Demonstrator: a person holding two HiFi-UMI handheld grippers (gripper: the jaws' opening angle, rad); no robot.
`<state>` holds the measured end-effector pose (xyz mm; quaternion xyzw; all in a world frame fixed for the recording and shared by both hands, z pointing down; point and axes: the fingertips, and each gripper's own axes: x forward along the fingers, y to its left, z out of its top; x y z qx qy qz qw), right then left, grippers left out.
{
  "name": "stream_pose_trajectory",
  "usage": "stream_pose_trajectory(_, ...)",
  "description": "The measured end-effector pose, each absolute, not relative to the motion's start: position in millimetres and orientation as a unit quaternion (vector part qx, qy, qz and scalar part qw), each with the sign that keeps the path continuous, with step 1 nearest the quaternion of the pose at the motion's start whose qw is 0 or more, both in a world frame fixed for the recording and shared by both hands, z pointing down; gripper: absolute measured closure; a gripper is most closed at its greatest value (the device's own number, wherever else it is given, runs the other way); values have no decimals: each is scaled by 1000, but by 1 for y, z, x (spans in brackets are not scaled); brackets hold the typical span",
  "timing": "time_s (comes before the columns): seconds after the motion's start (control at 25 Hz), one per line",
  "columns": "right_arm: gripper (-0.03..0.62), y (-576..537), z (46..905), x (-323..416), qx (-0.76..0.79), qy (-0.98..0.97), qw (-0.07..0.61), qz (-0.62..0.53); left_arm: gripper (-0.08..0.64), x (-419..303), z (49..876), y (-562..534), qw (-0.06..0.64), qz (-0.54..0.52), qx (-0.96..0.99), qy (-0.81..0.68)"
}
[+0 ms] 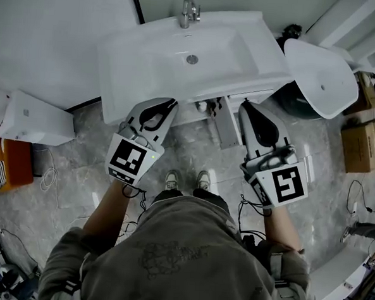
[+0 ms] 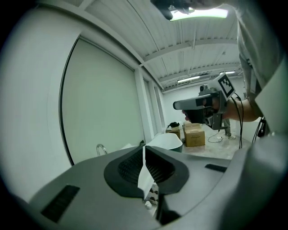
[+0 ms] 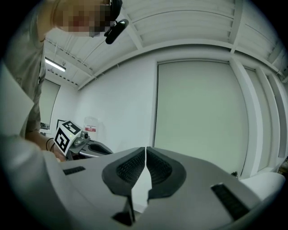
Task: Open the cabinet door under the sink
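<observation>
White and boxy, a small unit (image 1: 34, 119) sits on the grey stone-patterned floor (image 1: 71, 190) at the far left, just off the left corner of the sink (image 1: 148, 68). The sink is a wide white basin against the wall, its chrome tap (image 1: 189, 12) at the back edge. The left claw (image 1: 170, 104) is held out below the sink's front edge, towards its left half. Its own view shows the two ribbed pads drawn almost together, leaving only a thin slit with nothing gripped. Between the two claws, what looks to be the cabinet door (image 1: 225, 126), a grey panel seen from above, juts out from under the sink's front edge towards the person. A few small bottles (image 1: 206, 106) show in the shadow just left of the panel. The person's shoes (image 1: 172, 179) stand on the floor below it. The right claw (image 1: 247, 107) hovers just right of the panel, its pads likewise closed to a hairline gap and holding nothing. Further right, a white oval basin (image 1: 322, 75) stands apart from the sink, and cardboard boxes (image 1: 362, 144) lie near the floor's right edge.
</observation>
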<state>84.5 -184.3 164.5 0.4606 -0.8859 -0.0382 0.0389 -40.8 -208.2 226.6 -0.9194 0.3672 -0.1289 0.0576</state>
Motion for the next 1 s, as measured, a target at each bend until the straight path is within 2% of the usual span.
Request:
stream_pose_trajectory(0.24, 560, -161, 129, 74, 441, -896, 5, -58, 530, -48, 184, -189, 102, -115, -915, 374)
stream_pose_trajectory(0.44, 560, -140, 114, 61, 430, -901, -27, -57, 531, -58, 167, -170, 108, -101, -915, 375)
stream_pose_trajectory(1.0, 560, -127, 136, 48, 429, -903, -6, -35, 529, -74, 185, -159, 92, -110, -913, 381)
